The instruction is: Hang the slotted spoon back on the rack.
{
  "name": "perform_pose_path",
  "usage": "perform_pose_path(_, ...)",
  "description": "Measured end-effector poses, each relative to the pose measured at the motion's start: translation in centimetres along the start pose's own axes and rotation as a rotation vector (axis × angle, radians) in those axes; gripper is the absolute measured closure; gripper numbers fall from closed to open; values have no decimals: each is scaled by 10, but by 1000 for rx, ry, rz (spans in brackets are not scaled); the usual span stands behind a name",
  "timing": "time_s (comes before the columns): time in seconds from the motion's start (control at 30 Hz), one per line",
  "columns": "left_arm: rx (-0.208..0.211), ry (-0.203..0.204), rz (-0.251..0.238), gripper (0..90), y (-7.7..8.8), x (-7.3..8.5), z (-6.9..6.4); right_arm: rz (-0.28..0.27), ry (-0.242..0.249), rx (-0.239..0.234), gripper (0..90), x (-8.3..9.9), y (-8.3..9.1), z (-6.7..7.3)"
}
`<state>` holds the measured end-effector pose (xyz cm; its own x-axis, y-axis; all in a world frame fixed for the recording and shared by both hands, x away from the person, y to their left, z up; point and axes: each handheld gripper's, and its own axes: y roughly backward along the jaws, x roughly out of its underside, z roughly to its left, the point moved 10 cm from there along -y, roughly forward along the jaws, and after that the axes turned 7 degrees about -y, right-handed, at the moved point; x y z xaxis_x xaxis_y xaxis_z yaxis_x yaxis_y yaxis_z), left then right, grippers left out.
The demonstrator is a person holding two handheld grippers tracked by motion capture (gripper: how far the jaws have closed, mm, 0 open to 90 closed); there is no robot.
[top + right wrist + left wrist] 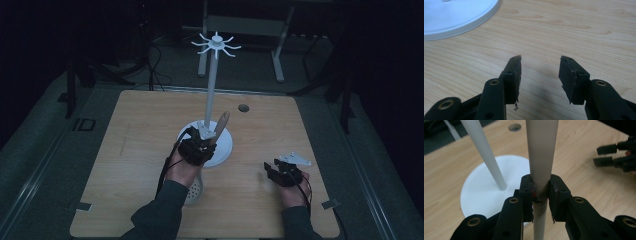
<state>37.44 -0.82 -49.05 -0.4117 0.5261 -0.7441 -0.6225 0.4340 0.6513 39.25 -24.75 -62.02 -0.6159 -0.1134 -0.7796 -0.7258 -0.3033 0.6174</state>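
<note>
Left black two-jaw gripper (541, 195) clamped on a pale, smooth utensil handle (541, 157), pads pressing it from both sides, no gap showing in the left gripper view. Handle thicker above the pads, narrower below, running out past the bottom edge between the jaw arms. In the high view, same left black two-jaw gripper (200, 147) held over the near edge of the white round stand base (225, 145), handle end (222, 125) poking up and tilted right, tan at the tip. Perforated white spoon-like head (194, 190) visible below the left hand (182, 170), close above or on the light wooden table (140, 150); contact cannot be told. White upright pole (211, 85) just beside the held handle, apart from it, topped by a white ring of curved hooks (216, 45). Right black two-jaw gripper (540, 72) standing wide apart, nothing between the pads, bare wood beneath. In the high view, right black two-jaw gripper (272, 172) low over the table, well right of the base, pointing left.
</note>
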Motion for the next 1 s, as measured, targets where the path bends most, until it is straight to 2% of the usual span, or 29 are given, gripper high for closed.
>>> perform_pose_path(0.17,-22,1,-60,748,8,-9,3,1,-1,0,525,0,0,0)
perform_pose_path(0.47,-62,5,-129,748,17,-19,9,0,-2,0,525,0,0,0)
perform_pose_path(0.63,-75,23,-152,748,20,-23,11,1,-3,-1,525,0,0,0)
perform_pose_path(1.0,-91,22,-179,749,27,-33,14,1,3,-2,524,0,0,0)
